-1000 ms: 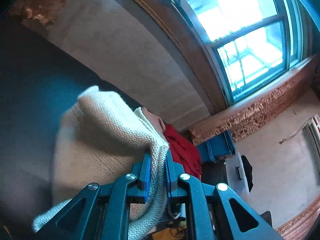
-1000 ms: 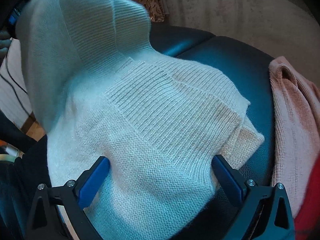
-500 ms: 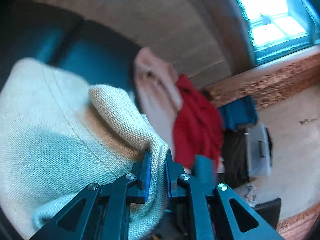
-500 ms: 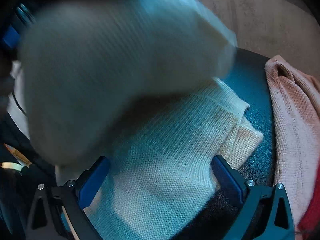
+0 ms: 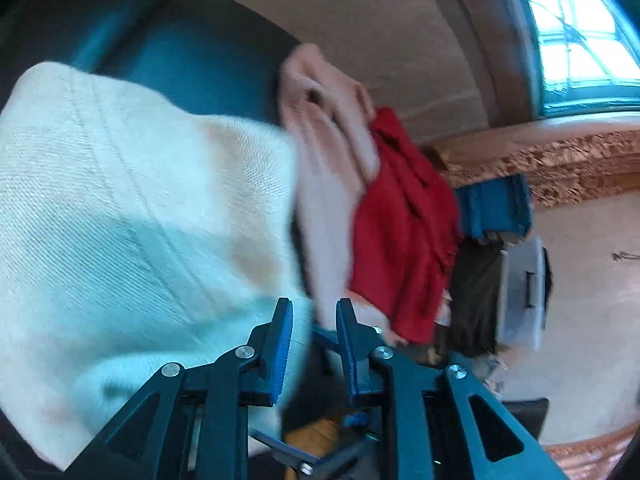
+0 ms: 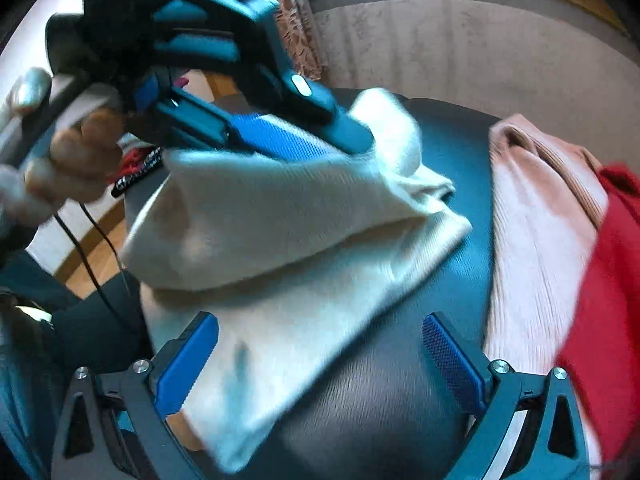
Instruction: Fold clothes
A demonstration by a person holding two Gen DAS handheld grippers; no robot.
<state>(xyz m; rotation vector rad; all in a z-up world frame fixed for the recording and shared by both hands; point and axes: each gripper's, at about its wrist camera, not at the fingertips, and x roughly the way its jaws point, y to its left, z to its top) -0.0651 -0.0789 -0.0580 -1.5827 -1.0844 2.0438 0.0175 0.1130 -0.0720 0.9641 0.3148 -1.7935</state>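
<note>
A cream knit sweater (image 5: 120, 220) lies folded over on itself on a dark leather seat (image 5: 180, 60). My left gripper (image 5: 310, 320) sits at its right edge. Its jaws are opening, and the pads no longer press the knit, which shows just behind the left pad. From the right wrist view, the left gripper (image 6: 352, 136) rests on top of the folded sweater (image 6: 300, 220), held by a person's hand (image 6: 72, 152). My right gripper (image 6: 320, 340) stands open and wide just above the sweater's near corner, gripping nothing.
A pink sweater (image 6: 540, 220) and a red garment (image 6: 608, 280) lie heaped to the right on the seat (image 6: 380, 400). Beyond them are a blue item (image 5: 492, 208) and a grey box (image 5: 520, 292). A black cable (image 6: 92, 240) hangs at the left.
The left gripper carried the sweater's edge down and across, laying that half over the rest, then parted its jaws and let go. The right gripper drew back, staying open.
</note>
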